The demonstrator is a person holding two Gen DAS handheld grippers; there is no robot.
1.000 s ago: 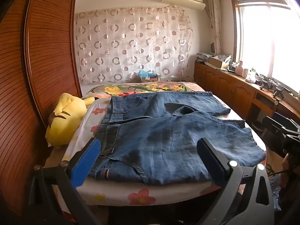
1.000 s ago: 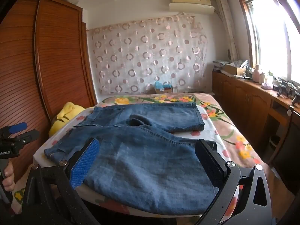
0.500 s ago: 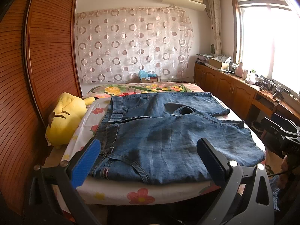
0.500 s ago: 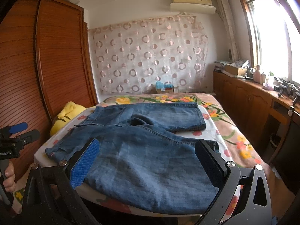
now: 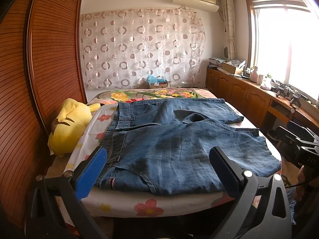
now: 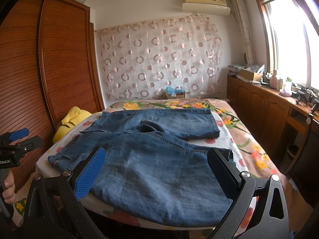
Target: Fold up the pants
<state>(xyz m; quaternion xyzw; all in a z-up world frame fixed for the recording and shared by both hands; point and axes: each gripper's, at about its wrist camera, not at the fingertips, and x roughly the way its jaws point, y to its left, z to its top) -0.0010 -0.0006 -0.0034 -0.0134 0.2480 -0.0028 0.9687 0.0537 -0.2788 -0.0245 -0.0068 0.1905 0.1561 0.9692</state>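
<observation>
Pants (image 5: 179,149) lay spread on the bed (image 5: 127,203), unfolded. We held left gripper (image 5: 157,171) and right gripper (image 6: 157,171) apart, empty; every fold remained.

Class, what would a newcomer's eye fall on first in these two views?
The blue jeans spread flat across the floral bed, waistband toward the left. Next, the yellow plush toy at the bed's left edge beside the wooden wardrobe. Both grippers, left and right, are open and empty.

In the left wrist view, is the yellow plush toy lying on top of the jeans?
No. The yellow plush toy lies beside the jeans, off their waistband end, against the wooden wardrobe.
</observation>
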